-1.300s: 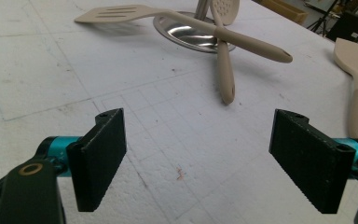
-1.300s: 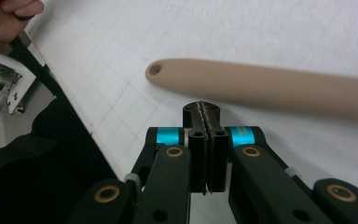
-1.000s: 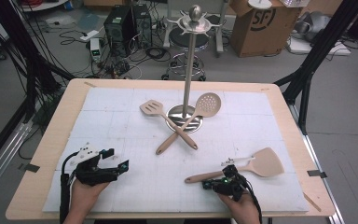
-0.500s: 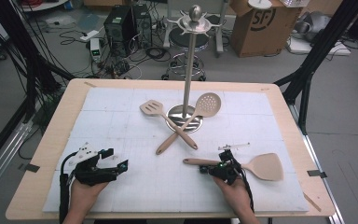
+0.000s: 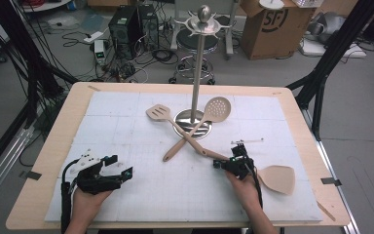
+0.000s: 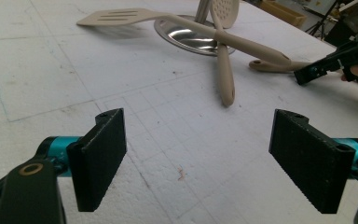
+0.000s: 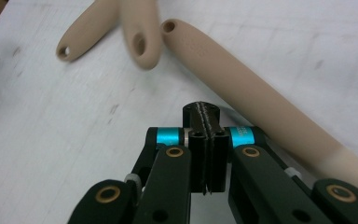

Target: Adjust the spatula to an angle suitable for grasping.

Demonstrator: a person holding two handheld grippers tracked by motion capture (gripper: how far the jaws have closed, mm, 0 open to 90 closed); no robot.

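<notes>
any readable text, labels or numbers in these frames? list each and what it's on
"SF": black print on the side of the cardboard box on the floor beyond the table, high view.
Spatula handle: faint embossed marks near its hole in the right gripper view, too blurred to read.
Nothing else readable: the mat carries only grid lines.

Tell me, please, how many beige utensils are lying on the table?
3: a slotted turner and a perforated skimmer crossed over the stand's base, and a solid spatula by the right tool, jaws shut beside its handle.
</notes>
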